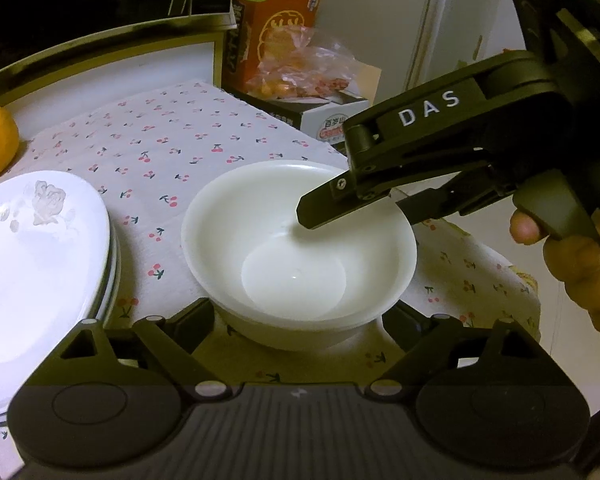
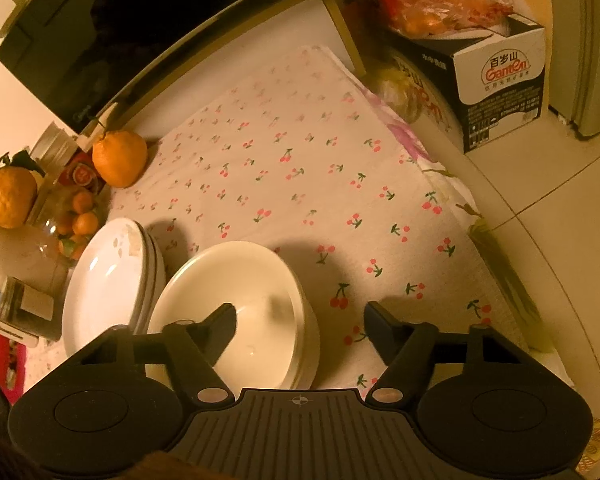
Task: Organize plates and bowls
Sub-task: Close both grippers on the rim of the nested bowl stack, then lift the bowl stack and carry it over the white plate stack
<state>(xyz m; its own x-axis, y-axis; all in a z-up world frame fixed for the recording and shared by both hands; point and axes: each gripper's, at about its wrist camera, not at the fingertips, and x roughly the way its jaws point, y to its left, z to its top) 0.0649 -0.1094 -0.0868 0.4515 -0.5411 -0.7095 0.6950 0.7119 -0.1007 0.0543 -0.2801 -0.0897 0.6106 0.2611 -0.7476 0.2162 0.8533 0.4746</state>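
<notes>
A stack of white bowls point(image 1: 298, 248) sat near the front of a table covered by a cherry-print cloth point(image 1: 172, 140), with a stack of white plates point(image 1: 36, 264) just beside it on the left. The two piles sat close together, apparently so that like nested with like. The right gripper point(image 1: 356, 210), held in a person's hand point(image 1: 572, 256), straddled the far rim of the top bowl: one finger hung inside the bowl, the other outside the wall. Its jaws stood apart and neither pad appeared to press on the rim, a stance suited to taking hold of the bowl or letting it go. The left gripper point(image 1: 298, 320) stood wide open at the near side of the stack, its fingers flanking the bowls without touching them, likely ready to steady them. An orange point(image 2: 119, 159) rested beyond the plates
</notes>
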